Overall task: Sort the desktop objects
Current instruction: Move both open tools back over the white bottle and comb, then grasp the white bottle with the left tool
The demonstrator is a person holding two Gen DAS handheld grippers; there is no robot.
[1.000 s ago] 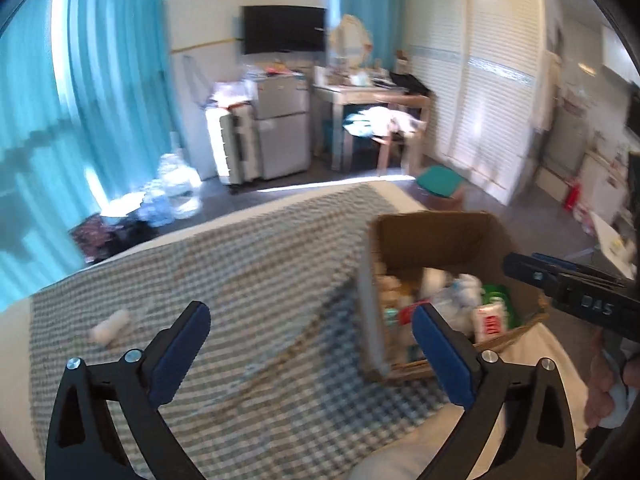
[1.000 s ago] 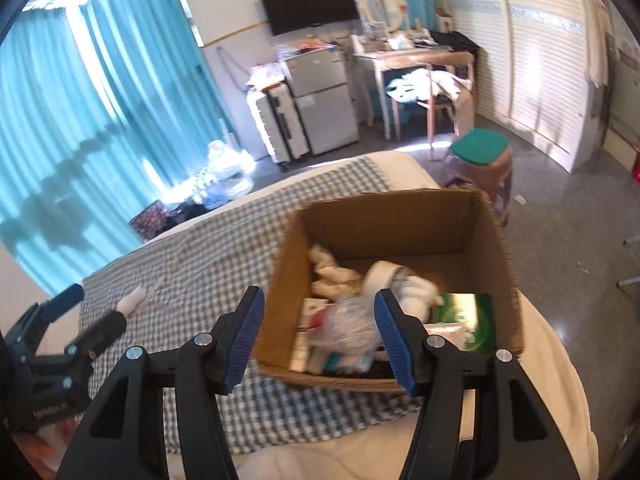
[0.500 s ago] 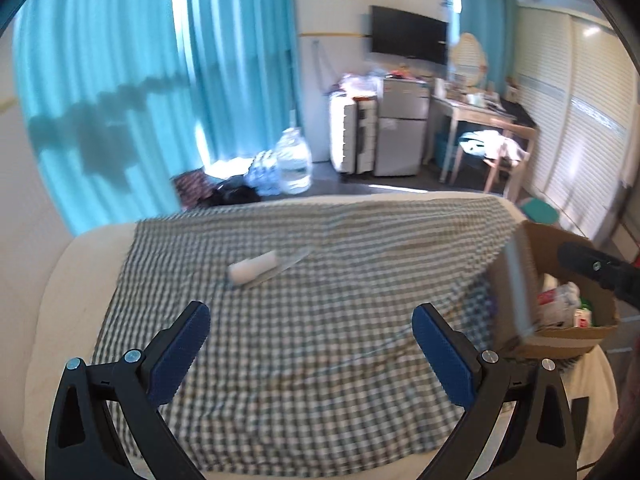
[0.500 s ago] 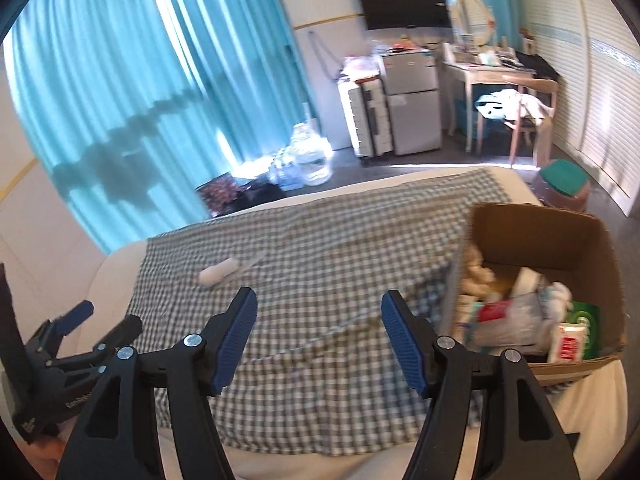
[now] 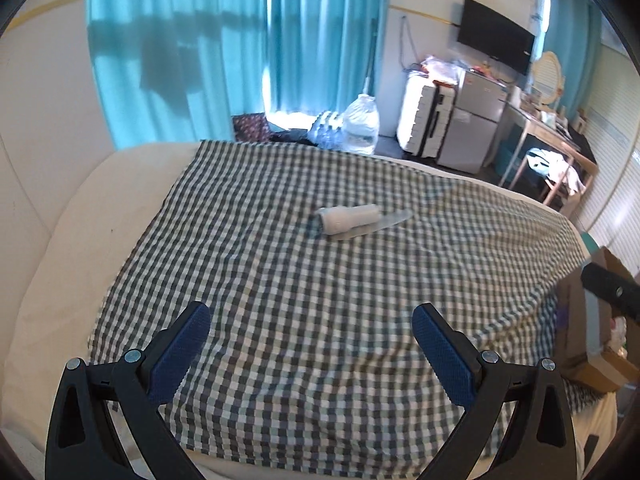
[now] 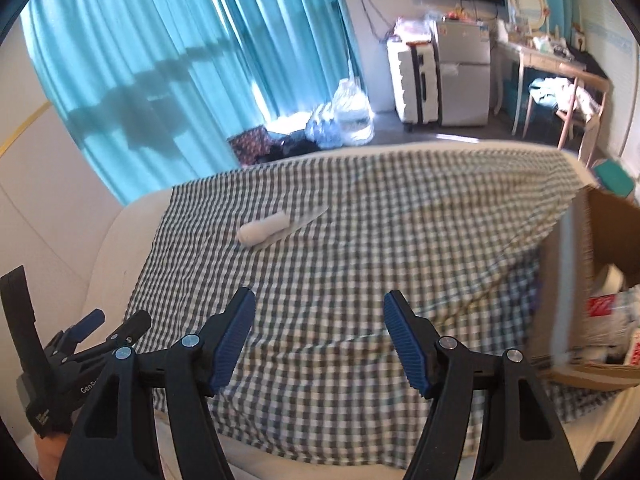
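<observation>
Lying ahead of both tongs: white roll (image 5: 347,219), long axis crosswise on checked cloth (image 5: 320,300) | left tongs (image 5: 311,330) spread, empty | right tongs (image 6: 319,322) spread, empty

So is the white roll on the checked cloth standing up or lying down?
Lying down: the white roll rests on its side on the checked cloth.

Sunlit teal curtains (image 5: 224,40), wall-mounted television (image 5: 496,42), small grey fridge (image 6: 464,72), wooden desk (image 6: 536,56), chair (image 6: 580,96)
</observation>
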